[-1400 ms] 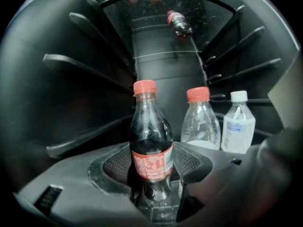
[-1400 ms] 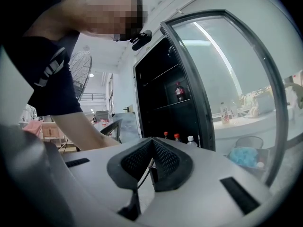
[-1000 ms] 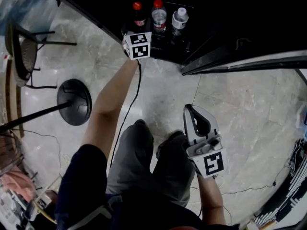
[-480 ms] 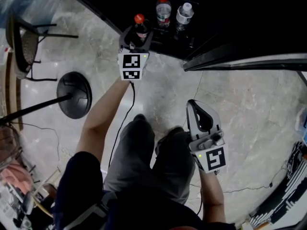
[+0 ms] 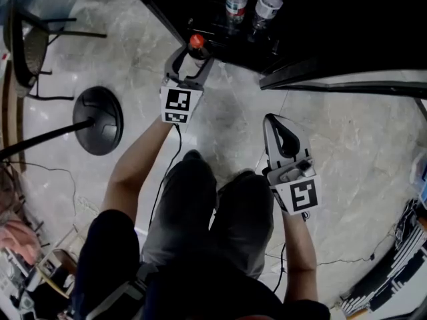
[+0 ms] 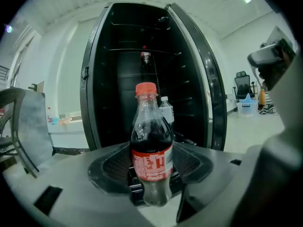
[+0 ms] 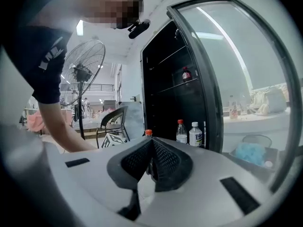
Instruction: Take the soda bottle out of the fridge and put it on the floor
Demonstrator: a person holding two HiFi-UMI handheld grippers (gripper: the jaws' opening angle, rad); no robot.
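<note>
Within left tool [image 6: 151, 170], soda bottle [image 6: 150, 141]

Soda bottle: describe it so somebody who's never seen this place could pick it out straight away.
Find the tall black fridge with its door open. Just in front of its bottom, the left gripper holds the soda bottle upright. Unlike the two clear bottles behind it, it has dark cola and a red label.
</note>
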